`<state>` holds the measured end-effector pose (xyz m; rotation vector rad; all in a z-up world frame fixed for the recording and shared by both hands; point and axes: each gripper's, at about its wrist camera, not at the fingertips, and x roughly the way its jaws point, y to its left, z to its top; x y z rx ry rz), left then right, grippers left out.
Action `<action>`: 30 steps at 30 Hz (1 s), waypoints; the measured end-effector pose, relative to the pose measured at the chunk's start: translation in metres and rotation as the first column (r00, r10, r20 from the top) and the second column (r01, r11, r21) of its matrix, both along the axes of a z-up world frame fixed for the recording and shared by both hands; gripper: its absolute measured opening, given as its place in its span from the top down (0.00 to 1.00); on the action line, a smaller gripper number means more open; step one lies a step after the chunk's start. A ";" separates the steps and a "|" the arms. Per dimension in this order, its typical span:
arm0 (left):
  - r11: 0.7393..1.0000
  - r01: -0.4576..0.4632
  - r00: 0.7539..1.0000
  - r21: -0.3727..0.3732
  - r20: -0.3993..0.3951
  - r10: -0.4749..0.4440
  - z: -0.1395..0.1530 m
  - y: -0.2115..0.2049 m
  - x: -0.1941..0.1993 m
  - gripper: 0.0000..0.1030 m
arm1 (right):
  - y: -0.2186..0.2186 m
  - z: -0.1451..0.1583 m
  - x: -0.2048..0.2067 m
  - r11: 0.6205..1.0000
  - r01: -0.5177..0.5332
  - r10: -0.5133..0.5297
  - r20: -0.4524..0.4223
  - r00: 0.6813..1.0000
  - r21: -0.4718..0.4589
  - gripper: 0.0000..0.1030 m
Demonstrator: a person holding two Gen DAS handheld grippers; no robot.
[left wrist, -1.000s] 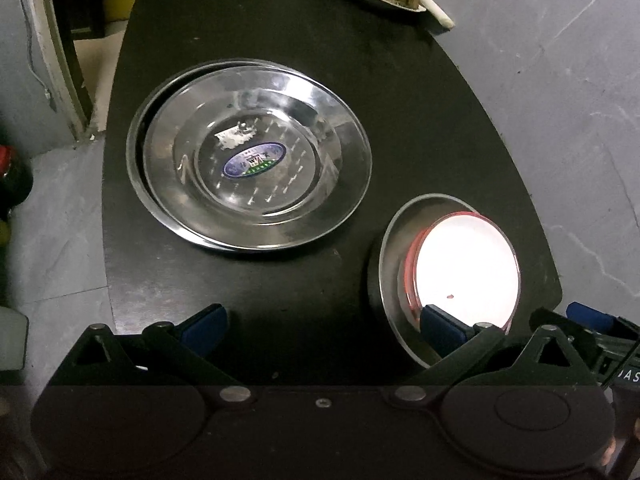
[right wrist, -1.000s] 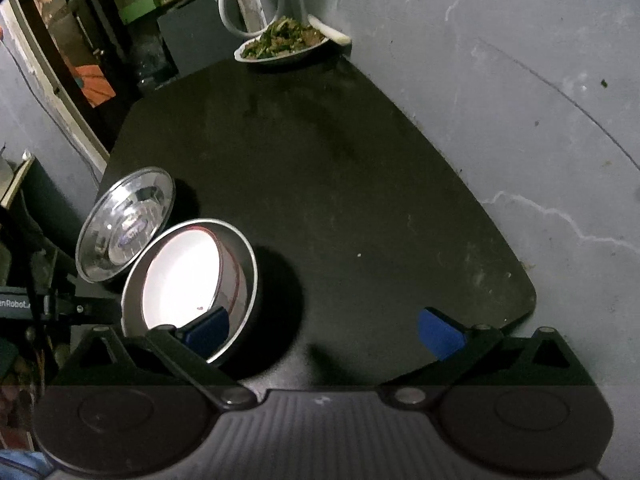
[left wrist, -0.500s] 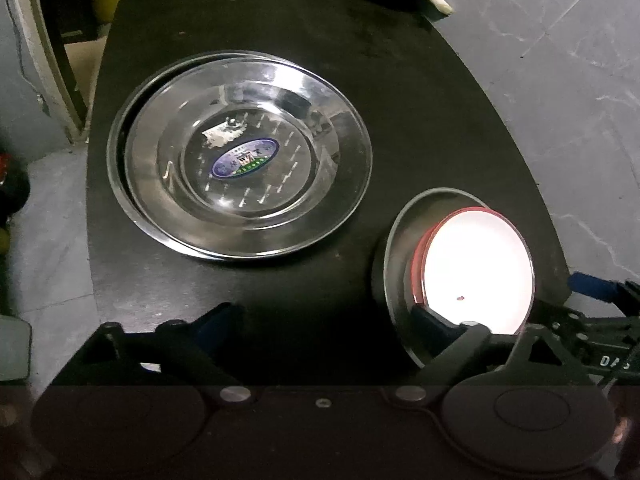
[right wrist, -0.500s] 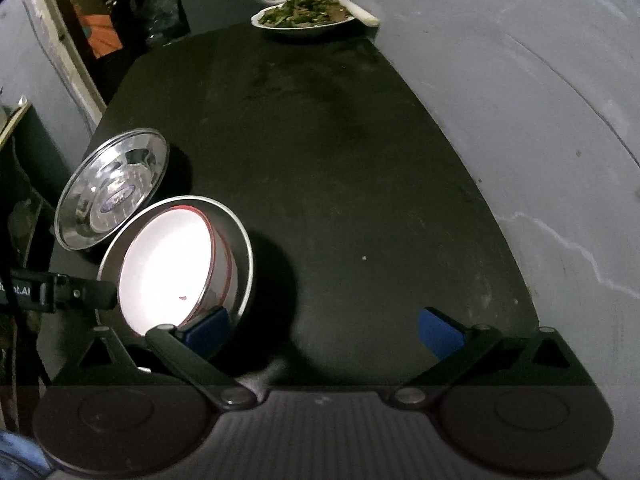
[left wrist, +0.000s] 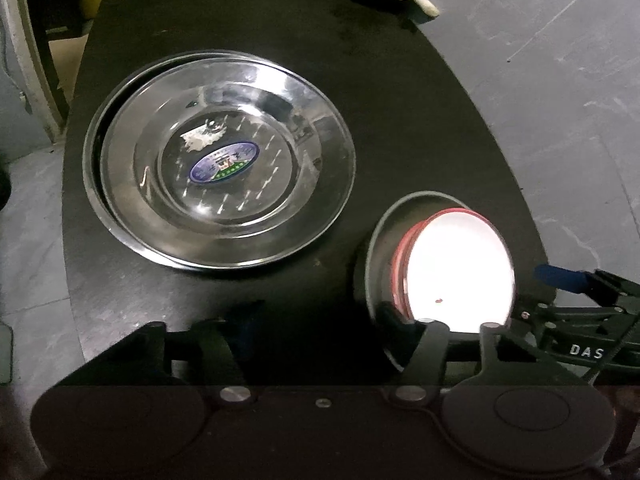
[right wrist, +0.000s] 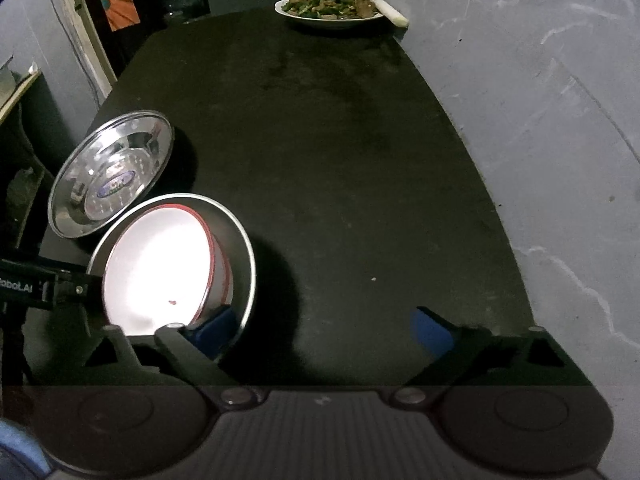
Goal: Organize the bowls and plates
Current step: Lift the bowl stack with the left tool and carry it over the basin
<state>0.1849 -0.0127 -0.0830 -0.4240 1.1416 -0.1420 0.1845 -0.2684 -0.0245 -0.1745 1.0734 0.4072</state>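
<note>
We see the black desk [left wrist: 380, 92] filling most of both views. Two stacked steel plates [left wrist: 224, 168] sit center-left in the left-wrist frame. Steel bowl [left wrist: 378, 240] w/ a red-rimmed white bowl [left wrist: 460, 268] nested inside sits lower right, near the desk's edge. Plate of greens [right wrist: 328, 4] at the top. Left tool [left wrist: 320, 328]: jaws closing, one finger inside the steel bowl, not gripping yet. Right tool [right wrist: 324, 328]: jaws closing across the steel bowl's rim, one blue pad inside it, no pinch yet.
</note>
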 end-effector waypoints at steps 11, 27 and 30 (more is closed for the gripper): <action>0.994 0.025 0.998 -0.110 0.056 -0.019 0.000 -0.002 0.001 0.82 | -0.004 0.003 0.007 0.987 0.026 -0.018 -0.055 0.998 0.160 0.56; 0.992 0.009 0.997 -0.127 0.075 0.001 -0.001 0.000 0.000 0.82 | -0.006 -0.007 0.014 0.958 0.056 -0.016 -0.145 0.989 0.280 0.83; 0.988 0.002 0.997 -0.153 0.075 0.010 -0.004 0.003 -0.001 0.82 | -0.003 -0.007 0.011 0.960 0.053 -0.017 -0.132 0.991 0.275 0.87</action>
